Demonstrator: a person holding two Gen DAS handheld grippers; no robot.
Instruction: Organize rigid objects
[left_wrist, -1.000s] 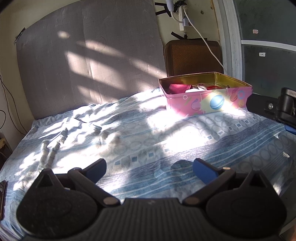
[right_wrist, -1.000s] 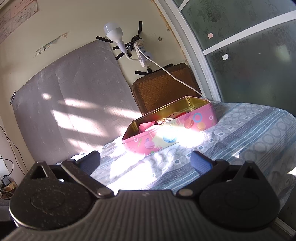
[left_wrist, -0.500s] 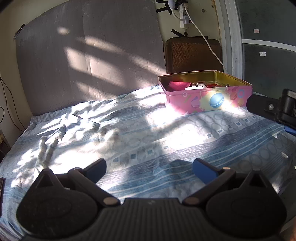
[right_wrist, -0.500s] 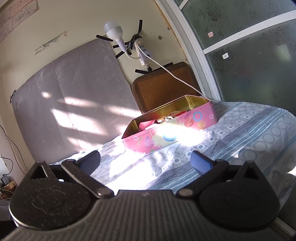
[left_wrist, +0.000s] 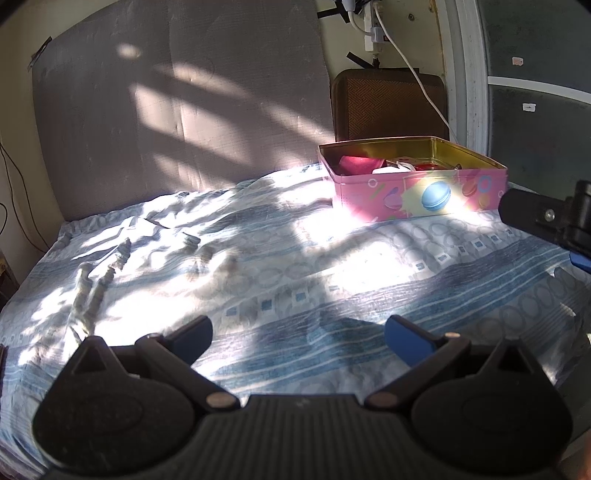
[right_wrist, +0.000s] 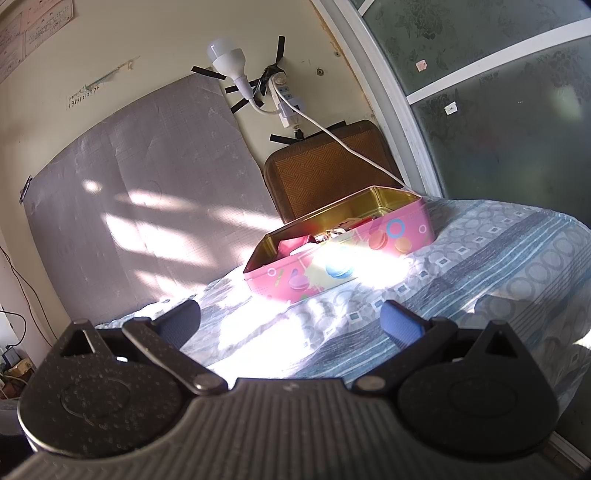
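Sunlight fell in bars across a bed (left_wrist: 369, 266) covered with a blue patterned sheet, backed by a grey padded board (left_wrist: 177, 110) against the wall. Beside the board stood a brown woven panel (left_wrist: 384, 103), with a white cable (right_wrist: 332, 136) running down from a taped power strip.

At the far right of the bed sat an open pink tin (left_wrist: 417, 192) printed with macarons, its inside gold. It held a pink item (left_wrist: 360, 164), something white (left_wrist: 388, 170) and something red, though glare made the contents hard to name. The tin lay well ahead of both tools, to the right of the left one.

On the left part of the sheet lay several small pale objects (left_wrist: 96, 280), possibly figurines or bolts, washed out by the sun; they were ahead and to the left of the left tool.

The left tool (left_wrist: 298, 334) hung over the sheet with its blue-padded fingers spread wide, holding nothing. The right tool (right_wrist: 290, 323) was likewise wide apart and empty, aimed toward the tin; its black body showed at the right edge of the left view.
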